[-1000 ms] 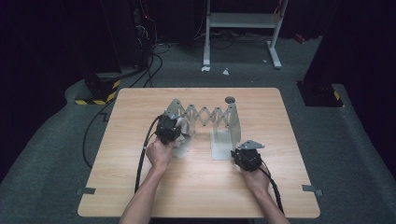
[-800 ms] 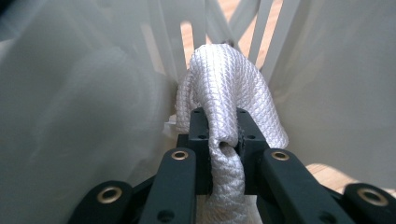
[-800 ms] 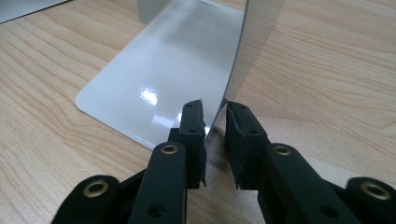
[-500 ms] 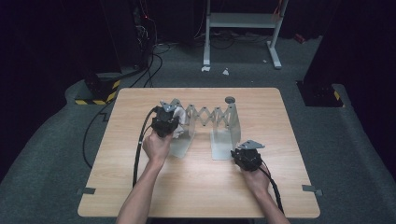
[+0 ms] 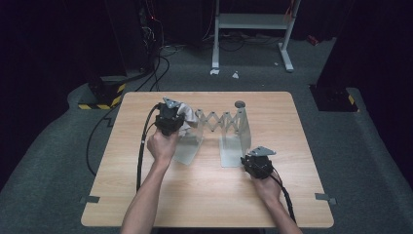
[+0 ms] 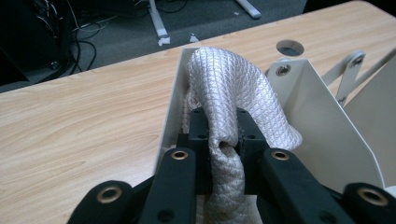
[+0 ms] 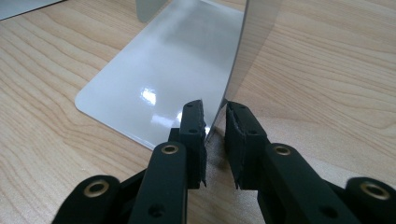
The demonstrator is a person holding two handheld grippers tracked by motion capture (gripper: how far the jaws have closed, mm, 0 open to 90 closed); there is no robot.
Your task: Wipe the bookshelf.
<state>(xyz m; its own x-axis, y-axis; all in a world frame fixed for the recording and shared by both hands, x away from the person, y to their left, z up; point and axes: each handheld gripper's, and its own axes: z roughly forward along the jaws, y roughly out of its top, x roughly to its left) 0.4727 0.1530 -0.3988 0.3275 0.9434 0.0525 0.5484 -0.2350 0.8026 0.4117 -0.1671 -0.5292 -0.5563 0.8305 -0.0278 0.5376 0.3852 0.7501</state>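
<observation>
Gripping the white cloth (image 6: 233, 93), your left claw (image 6: 223, 125) is clamped on it (over the rack's end plate (image 6: 322, 126)); your right claw (image 7: 215, 122) pinches the other plate's (image 7: 252, 42) edge.

- The table (image 5: 204, 195) had a light wood-grain top in pale tan with fine darker streaks.
- The cloth (image 6: 233, 88) was off-white with a fine diamond-grid weave.
- The expanding bookend rack (image 5: 229, 122) was pale grey-white metal; its base plate (image 7: 177, 70) was glossy and reflected bright highlights.
- The left gripper (image 6: 222, 140) and the right gripper (image 7: 215, 126) were matt black, with brass-coloured eyelets on the arms.
- The three-cornered plates on top of both grippers were grey.
- The cables were black.
- The floor (image 5: 370, 161) was dark grey carpet.
- A yellow-and-black hazard stripe (image 5: 104, 100) marked a dark block beyond the table.
</observation>
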